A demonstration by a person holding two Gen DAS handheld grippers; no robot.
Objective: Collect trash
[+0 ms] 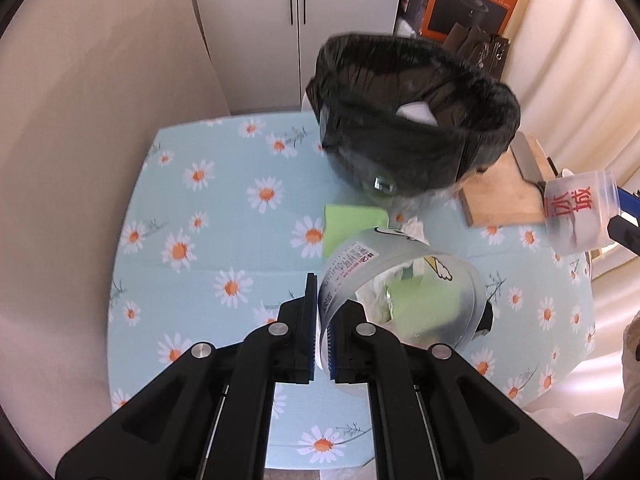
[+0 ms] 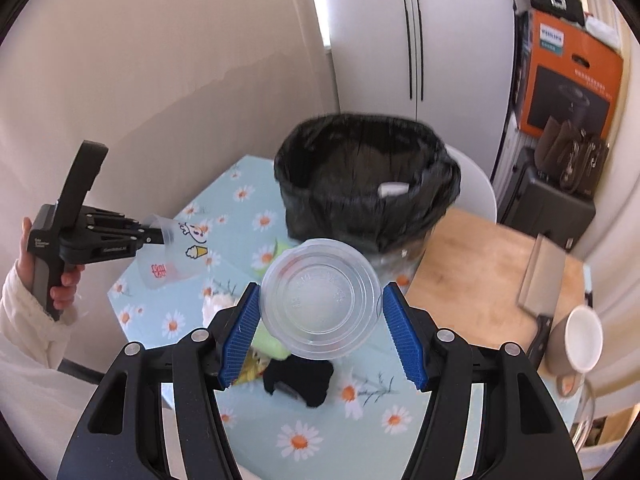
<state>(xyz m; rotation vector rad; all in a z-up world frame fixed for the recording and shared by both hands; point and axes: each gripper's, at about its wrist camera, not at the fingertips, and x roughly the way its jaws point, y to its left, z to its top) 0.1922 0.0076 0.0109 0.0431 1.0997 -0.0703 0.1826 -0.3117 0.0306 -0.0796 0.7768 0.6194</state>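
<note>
While the left gripper [image 1: 322,320] hangs over the flowered surface [image 1: 224,240], its fingers [image 1: 308,300] pinch a clear cup's [image 1: 400,292] wall, one outside, one inside, short of the bin [image 1: 412,120]. Seen from the right wrist, the right gripper [image 2: 320,320] clamps a tub [image 2: 320,298] between its fingers [image 2: 240,328], base toward the camera.

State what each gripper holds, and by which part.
Left gripper: printed clear plastic cup, pinched at its rim wall. Right gripper: clear plastic cup, clamped across its sides.
</note>
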